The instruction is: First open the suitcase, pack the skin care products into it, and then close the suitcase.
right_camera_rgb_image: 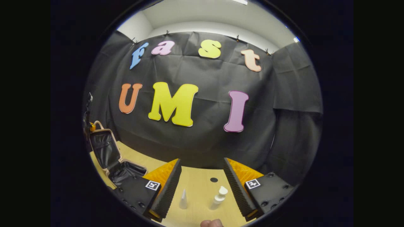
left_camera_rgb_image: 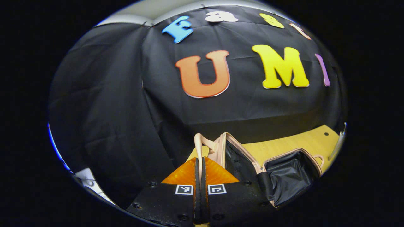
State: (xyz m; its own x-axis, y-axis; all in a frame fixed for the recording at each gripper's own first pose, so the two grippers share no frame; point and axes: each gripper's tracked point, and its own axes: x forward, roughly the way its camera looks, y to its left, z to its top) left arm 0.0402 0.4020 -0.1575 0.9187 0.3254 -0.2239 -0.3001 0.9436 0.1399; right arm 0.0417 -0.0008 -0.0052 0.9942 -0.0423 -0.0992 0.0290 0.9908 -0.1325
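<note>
Standing open on the pale wooden table (right_camera_rgb_image: 195, 186), the suitcase (left_camera_rgb_image: 284, 176) shows a black lining and a beige trim, its lid (right_camera_rgb_image: 104, 146) raised upright at about nine o'clock in the right gripper view. In the left gripper view the left claw (left_camera_rgb_image: 200, 176) is pressed shut on a thin beige strap or handle (left_camera_rgb_image: 199, 145) that rises from the lid's edge; from here it looks like the carrying handle, though the fisheye bend makes that hard to be sure of. The lower half of the case lies at about four o'clock of that claw.

The right claw (right_camera_rgb_image: 202, 183) hangs with its fingers spread wide and nothing between them. Just ahead of it, on the bare table, stand two skin care products: a small white bottle with a pointed cap (right_camera_rgb_image: 183, 199) at about seven o'clock and a white pump bottle (right_camera_rgb_image: 218, 198) at about five o'clock, a little apart from each other and both upright. No brand or writing can be read on either. Each claw carries two square black-and-white marker tags on its body. A small dark round spot (right_camera_rgb_image: 214, 179) marks the table beyond the bottles. A fingertip (right_camera_rgb_image: 211, 223) shows at six o'clock, at the lowest edge of the right gripper view.
</note>
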